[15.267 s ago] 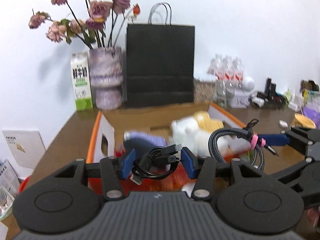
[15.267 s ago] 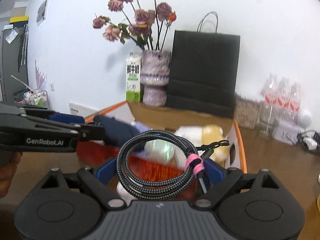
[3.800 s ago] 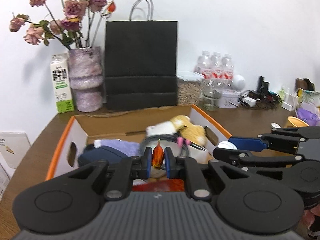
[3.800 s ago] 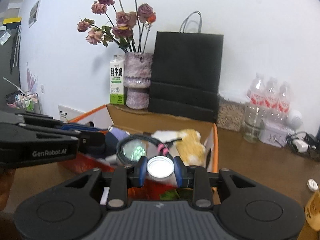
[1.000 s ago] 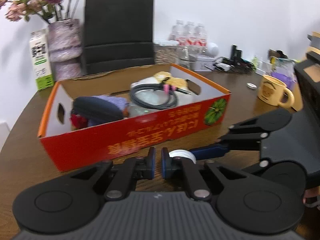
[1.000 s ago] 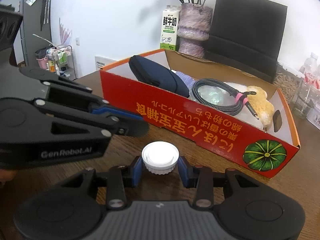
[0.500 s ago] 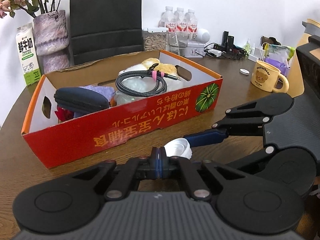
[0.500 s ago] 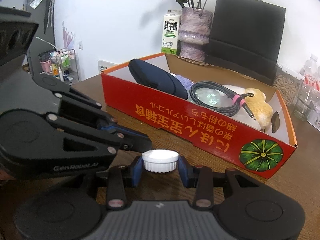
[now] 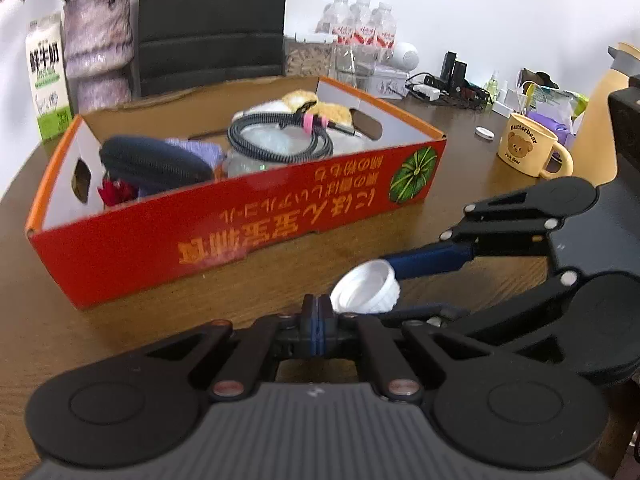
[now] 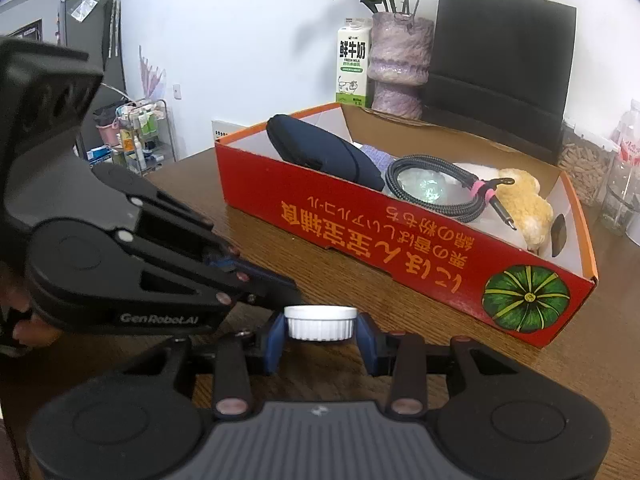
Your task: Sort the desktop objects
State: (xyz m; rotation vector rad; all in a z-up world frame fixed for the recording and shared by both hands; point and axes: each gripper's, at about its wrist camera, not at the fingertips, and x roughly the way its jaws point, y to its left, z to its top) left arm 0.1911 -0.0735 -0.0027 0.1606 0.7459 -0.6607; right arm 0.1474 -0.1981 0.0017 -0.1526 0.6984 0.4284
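My right gripper (image 10: pixel 320 330) is shut on a white ribbed bottle cap (image 10: pixel 320 322), held just above the wooden table in front of the red cardboard box (image 10: pixel 380 232). In the left wrist view the cap (image 9: pixel 366 288) sits tilted between the right gripper's blue fingers (image 9: pixel 432 258). The left gripper (image 9: pixel 318 316) is shut with nothing between its pads, just left of the cap; its tips (image 10: pixel 276 280) nearly touch it. The box (image 9: pixel 240 216) holds a dark blue case (image 9: pixel 156 164), a coiled braided cable (image 9: pixel 280 140) and a plush toy (image 10: pixel 524 200).
A yellow bear mug (image 9: pixel 524 148) and a small white lid (image 9: pixel 485 132) stand right of the box. Behind it are a milk carton (image 10: pixel 352 68), a purple vase (image 10: pixel 400 60), a black paper bag (image 10: pixel 500 52), water bottles (image 9: pixel 360 20) and a jar (image 10: pixel 584 160).
The left gripper's small gap has closed fully. Both grippers have drawn back from over the box to its near side, the right one still shut on the white cap, which now shows side-on.
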